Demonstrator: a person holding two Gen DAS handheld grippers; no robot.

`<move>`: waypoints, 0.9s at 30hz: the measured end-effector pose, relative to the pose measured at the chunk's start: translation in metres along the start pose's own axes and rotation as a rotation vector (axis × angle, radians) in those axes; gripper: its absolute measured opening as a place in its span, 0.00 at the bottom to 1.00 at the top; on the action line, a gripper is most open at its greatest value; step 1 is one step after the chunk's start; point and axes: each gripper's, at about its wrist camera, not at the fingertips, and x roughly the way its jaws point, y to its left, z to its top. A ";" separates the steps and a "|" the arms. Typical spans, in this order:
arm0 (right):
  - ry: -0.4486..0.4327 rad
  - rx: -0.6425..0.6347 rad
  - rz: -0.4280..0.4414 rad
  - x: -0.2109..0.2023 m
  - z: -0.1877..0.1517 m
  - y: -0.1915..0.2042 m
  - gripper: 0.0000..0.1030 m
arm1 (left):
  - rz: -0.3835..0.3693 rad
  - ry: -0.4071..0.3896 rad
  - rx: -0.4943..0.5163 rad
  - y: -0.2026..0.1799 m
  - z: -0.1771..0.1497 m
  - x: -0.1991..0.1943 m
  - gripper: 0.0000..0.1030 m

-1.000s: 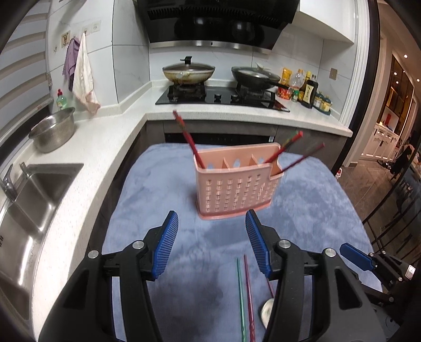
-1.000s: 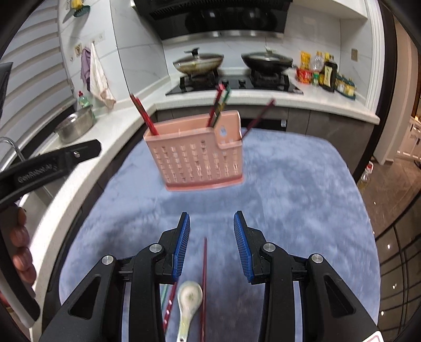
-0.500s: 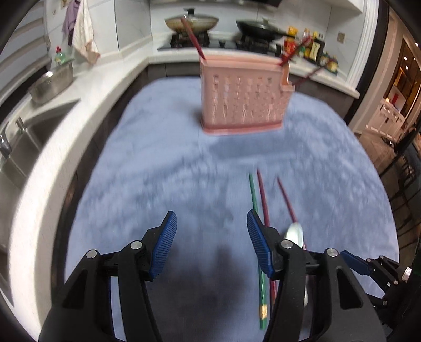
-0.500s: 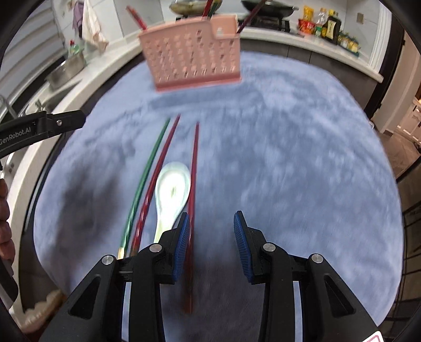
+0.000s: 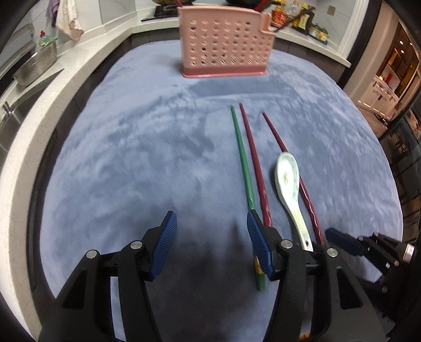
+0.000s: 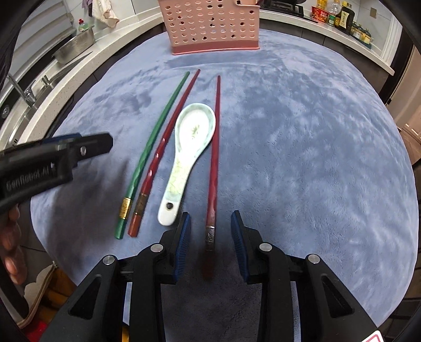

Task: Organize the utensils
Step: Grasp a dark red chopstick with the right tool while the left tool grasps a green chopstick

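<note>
Both grippers had dropped low toward the blue mat (image 6: 302, 131) within a second, and the pink utensil caddy (image 6: 213, 29) had slid to the top of each view. We took the caddy as our landmark.

Left of it and nearest us, the left gripper (image 5: 210, 242) hung wide open over bare mat, holding nothing, its right finger just above the butt end of the green chopstick (image 6: 155, 136). That chopstick lay in front of the caddy, tip toward it. Just right of it lay a dark red chopstick (image 6: 168, 136), then the white ceramic spoon (image 6: 190, 136), bowl toward the caddy, then a second dark red chopstick (image 6: 214, 147) touching the spoon's right edge. The right gripper (image 6: 209, 234), about half open and empty, straddled that last chopstick's handle end.

We judged the step in hand to be picking up that rightmost chopstick. To do it well, we would have lowered until the pads bracketed the shaft just ahead of its metal band, closed squarely across it and lifted straight, so the spoon beside it stayed put.

We counted one green chopstick, two dark red chopsticks and one spoon on the mat, one caddy, and at least three red chopstick tips (image 5: 265, 5) showing above its rim in the left view.
</note>
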 end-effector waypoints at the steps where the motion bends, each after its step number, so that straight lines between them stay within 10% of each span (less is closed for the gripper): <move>1: -0.002 0.003 -0.004 0.000 -0.001 -0.001 0.23 | -0.007 0.012 0.009 -0.003 -0.003 0.002 0.51; 5: -0.005 0.018 -0.022 -0.001 -0.003 -0.007 0.07 | -0.031 0.050 0.028 -0.009 -0.010 0.009 0.51; 16: -0.013 0.042 -0.024 -0.003 -0.003 -0.013 0.07 | -0.075 0.123 0.020 -0.012 -0.017 0.026 0.49; 22: -0.013 0.043 -0.023 -0.002 -0.002 -0.014 0.07 | -0.127 0.131 0.030 -0.014 -0.018 0.027 0.06; 27: -0.015 0.047 -0.022 -0.003 -0.001 -0.015 0.07 | -0.161 0.122 0.009 -0.008 -0.016 0.022 0.07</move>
